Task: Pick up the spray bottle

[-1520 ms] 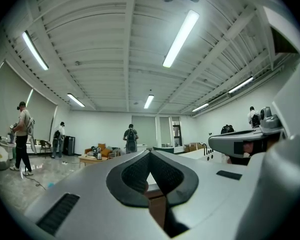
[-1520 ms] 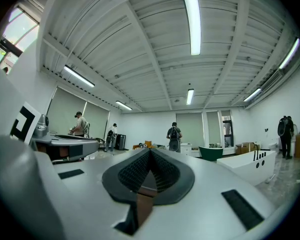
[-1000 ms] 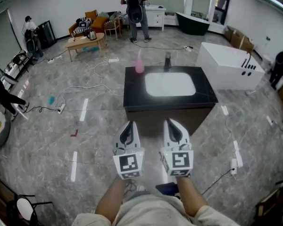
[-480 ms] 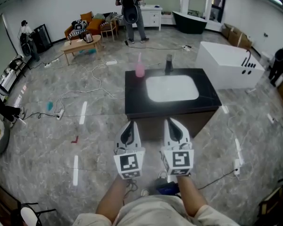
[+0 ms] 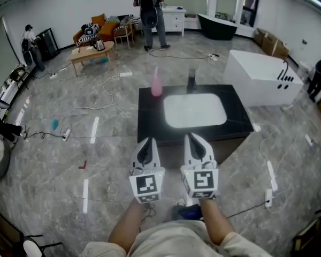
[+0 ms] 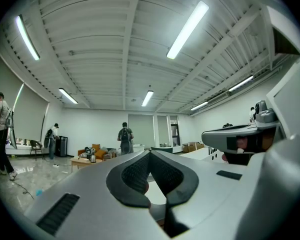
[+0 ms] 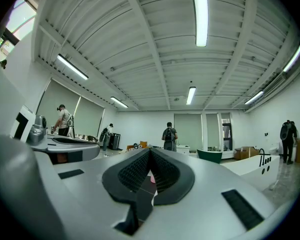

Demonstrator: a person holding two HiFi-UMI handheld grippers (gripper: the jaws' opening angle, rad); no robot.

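The pink spray bottle (image 5: 157,83) stands upright at the far left corner of a black counter (image 5: 149,128), beside a white sink basin (image 5: 195,110). In the head view both grippers are held side by side in front of the person, short of the counter's near edge. The left gripper (image 5: 145,142) is shut with nothing in it, and the right gripper (image 5: 195,138) is shut and holds nothing either. Both point level toward the counter. In the right gripper view a sliver of the pink bottle (image 7: 152,179) shows behind the closed jaws of the right gripper (image 7: 150,151). The left gripper (image 6: 150,153) fills its own view.
A dark faucet (image 5: 191,81) rises behind the basin. A white bathtub (image 5: 259,76) lies to the right of the counter. Cables (image 5: 91,103) trail over the marble floor at left. A person with a backpack (image 5: 148,12) stands at the back near a wooden table (image 5: 92,51).
The counter with the bottle has drawn nearer and lower in the head view as the person walks toward it. Both grippers keep their place and stay shut.
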